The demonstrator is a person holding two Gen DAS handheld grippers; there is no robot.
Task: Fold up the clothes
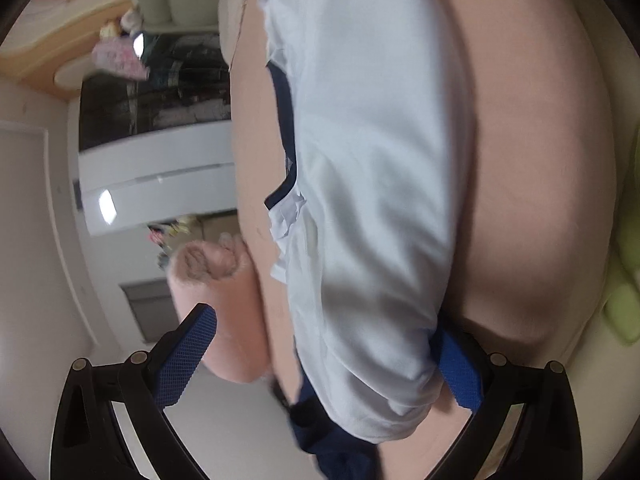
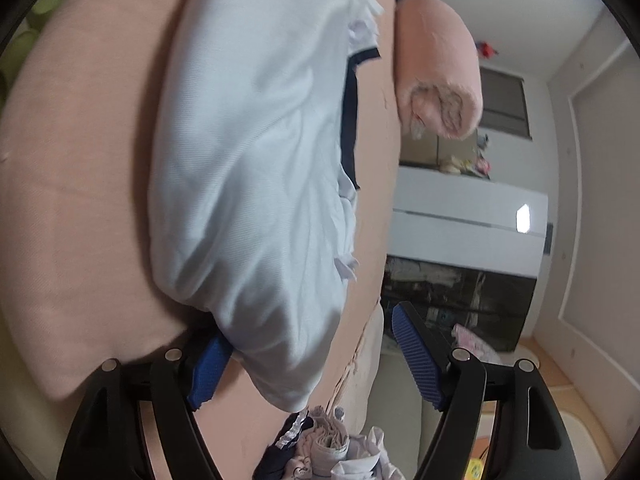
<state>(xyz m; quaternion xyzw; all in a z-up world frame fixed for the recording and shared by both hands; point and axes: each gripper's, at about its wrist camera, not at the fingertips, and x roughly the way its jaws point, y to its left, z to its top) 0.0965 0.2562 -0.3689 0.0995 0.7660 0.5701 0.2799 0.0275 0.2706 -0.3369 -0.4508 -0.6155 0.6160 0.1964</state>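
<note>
Handling the shirt (image 1: pixel 368 200), we treat it as light, limp and somewhat slick: it will sag and slide unless taken through all layers at a folded edge or corner. It lies on the pink cover (image 1: pixel 540 160), navy trim (image 1: pixel 284 120) along one side. The left gripper (image 1: pixel 320 360) stands released, its jaws well apart; the shirt's near end lies between them, covering the right-hand pad, no pinch visible. The right gripper (image 2: pixel 316 364) is likewise released, jaws wide; the shirt's other end (image 2: pixel 256 200) drapes over its left-hand pad, the other pad clear.
</note>
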